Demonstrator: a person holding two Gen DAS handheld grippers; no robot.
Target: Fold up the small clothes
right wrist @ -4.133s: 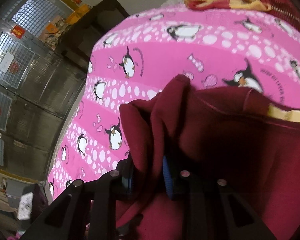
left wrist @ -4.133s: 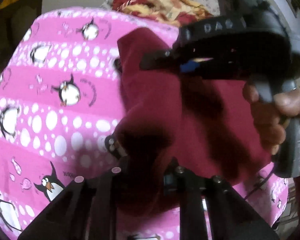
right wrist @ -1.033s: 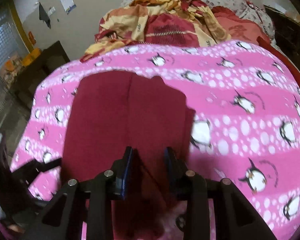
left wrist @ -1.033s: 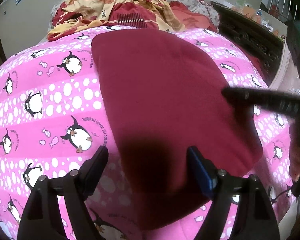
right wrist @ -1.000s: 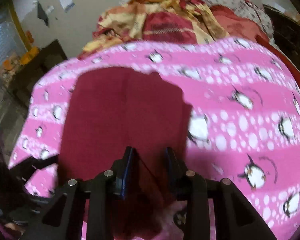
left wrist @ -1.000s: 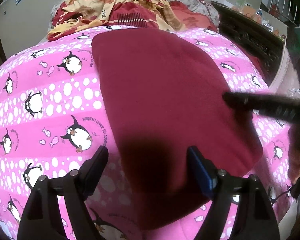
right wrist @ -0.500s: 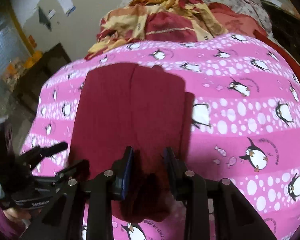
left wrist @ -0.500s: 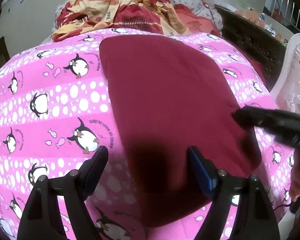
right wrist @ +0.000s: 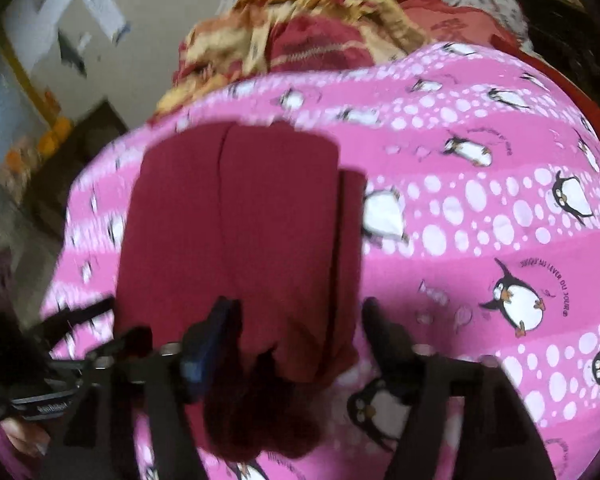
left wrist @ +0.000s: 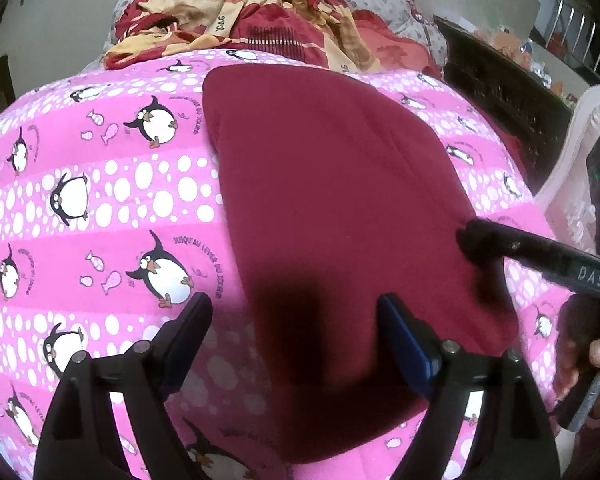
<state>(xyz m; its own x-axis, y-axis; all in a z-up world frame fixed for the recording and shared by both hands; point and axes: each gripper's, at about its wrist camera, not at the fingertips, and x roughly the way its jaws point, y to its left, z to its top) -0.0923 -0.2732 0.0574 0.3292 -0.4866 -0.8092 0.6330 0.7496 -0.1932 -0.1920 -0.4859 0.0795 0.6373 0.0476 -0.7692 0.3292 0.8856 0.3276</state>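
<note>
A dark red garment (left wrist: pixel 332 208) lies folded flat on the pink penguin bedspread (left wrist: pixel 100 208). My left gripper (left wrist: pixel 296 324) is open and empty, just above the garment's near edge. The right gripper's finger (left wrist: pixel 496 240) shows in the left wrist view, touching the garment's right edge. In the right wrist view the garment (right wrist: pixel 236 220) lies ahead, its near end bunched between the fingers. My right gripper (right wrist: pixel 300 320) is open around that near end. The left gripper (right wrist: pixel 76 320) shows at lower left there.
A heap of red and yellow bedding (left wrist: pixel 236 28) lies at the far end of the bed. A dark wooden bed frame (left wrist: pixel 500 92) and a white plastic chair (left wrist: pixel 572 184) stand to the right. A dark cabinet (right wrist: pixel 88 148) stands left of the bed.
My right gripper has opened and let go of the garment's near end. The left gripper stays open and has drawn back a little. The garment lies flat.
</note>
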